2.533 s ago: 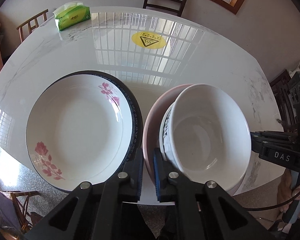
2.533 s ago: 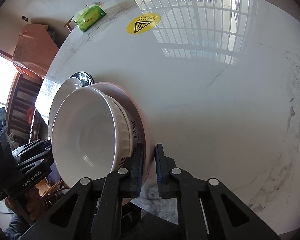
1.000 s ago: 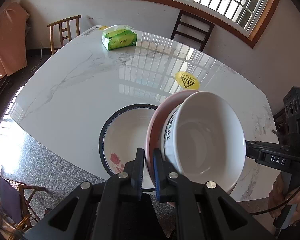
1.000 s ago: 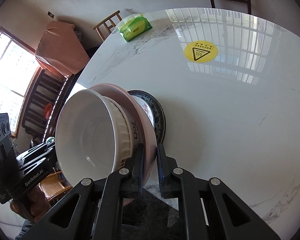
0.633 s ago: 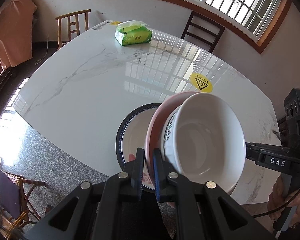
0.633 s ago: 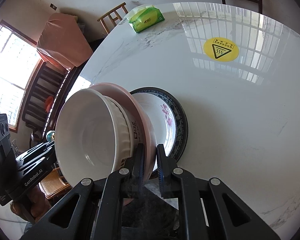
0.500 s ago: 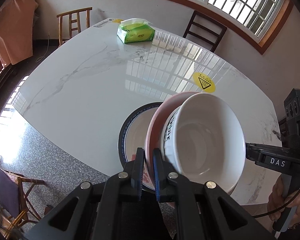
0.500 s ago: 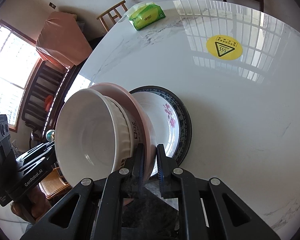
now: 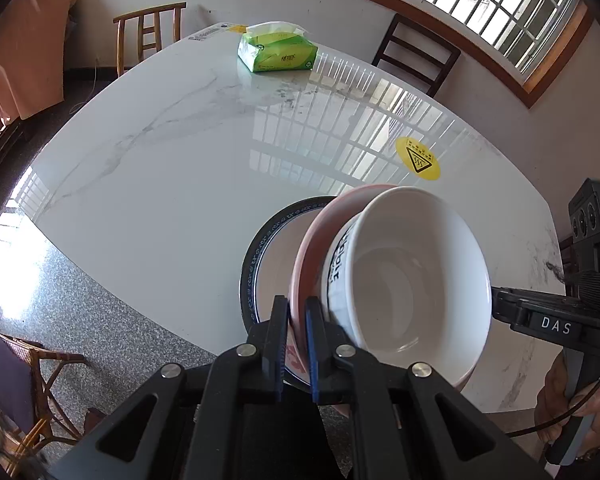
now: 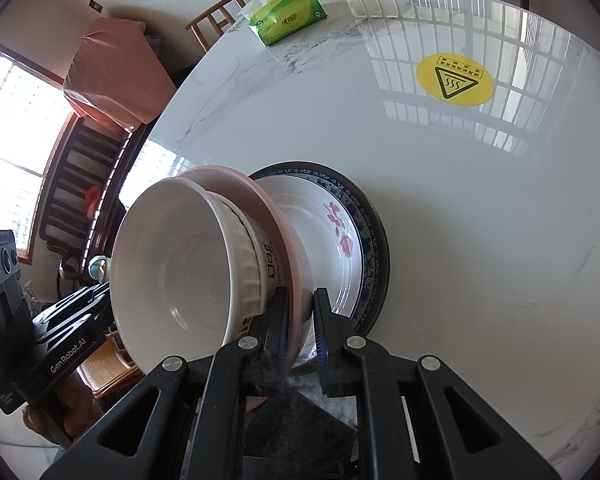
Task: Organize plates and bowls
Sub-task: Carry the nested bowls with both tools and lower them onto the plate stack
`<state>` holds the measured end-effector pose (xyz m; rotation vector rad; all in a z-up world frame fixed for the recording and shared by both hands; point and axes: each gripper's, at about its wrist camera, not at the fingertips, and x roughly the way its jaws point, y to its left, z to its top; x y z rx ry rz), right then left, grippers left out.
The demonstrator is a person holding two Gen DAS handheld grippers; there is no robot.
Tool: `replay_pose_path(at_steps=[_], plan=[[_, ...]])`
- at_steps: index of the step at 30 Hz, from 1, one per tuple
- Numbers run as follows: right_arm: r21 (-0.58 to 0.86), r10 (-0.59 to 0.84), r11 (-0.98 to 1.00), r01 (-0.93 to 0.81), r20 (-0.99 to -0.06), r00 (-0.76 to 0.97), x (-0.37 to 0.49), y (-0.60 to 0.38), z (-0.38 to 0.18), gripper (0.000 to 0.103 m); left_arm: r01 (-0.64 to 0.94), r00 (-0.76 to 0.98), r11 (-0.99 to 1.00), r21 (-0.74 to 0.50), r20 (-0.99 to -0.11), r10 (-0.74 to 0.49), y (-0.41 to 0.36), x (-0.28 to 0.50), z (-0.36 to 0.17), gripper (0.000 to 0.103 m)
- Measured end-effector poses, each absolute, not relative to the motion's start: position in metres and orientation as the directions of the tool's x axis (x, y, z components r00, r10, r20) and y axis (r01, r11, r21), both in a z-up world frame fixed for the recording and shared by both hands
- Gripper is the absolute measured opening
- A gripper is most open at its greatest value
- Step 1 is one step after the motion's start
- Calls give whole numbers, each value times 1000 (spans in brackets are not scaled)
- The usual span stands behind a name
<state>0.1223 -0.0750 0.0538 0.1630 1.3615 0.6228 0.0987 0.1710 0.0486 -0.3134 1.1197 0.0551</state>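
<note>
With the white ceramic bowl (image 9: 412,280) nested in the pink plate (image 10: 268,216), clamped by left gripper (image 9: 296,340) and right gripper (image 10: 300,328), only lowering onto the blue-rimmed floral plate (image 10: 340,232) remains.

The surface (image 9: 172,168) is glossy white marble-look stone that mirrors the window bars, the white bowl (image 9: 412,280), pink plate (image 9: 312,248) and flowered plate (image 10: 332,216) look like smooth glazed ceramic, and the tissue pack (image 9: 278,54) is shiny green plastic film.
</note>
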Motion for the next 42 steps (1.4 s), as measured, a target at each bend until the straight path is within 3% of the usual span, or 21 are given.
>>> replay_pose_path(at_steps=[42], plan=[[499,527,824,-270,-849,39,136,-77,34,14,-189,469,969,-159,-881,-53,165,100,40,6]])
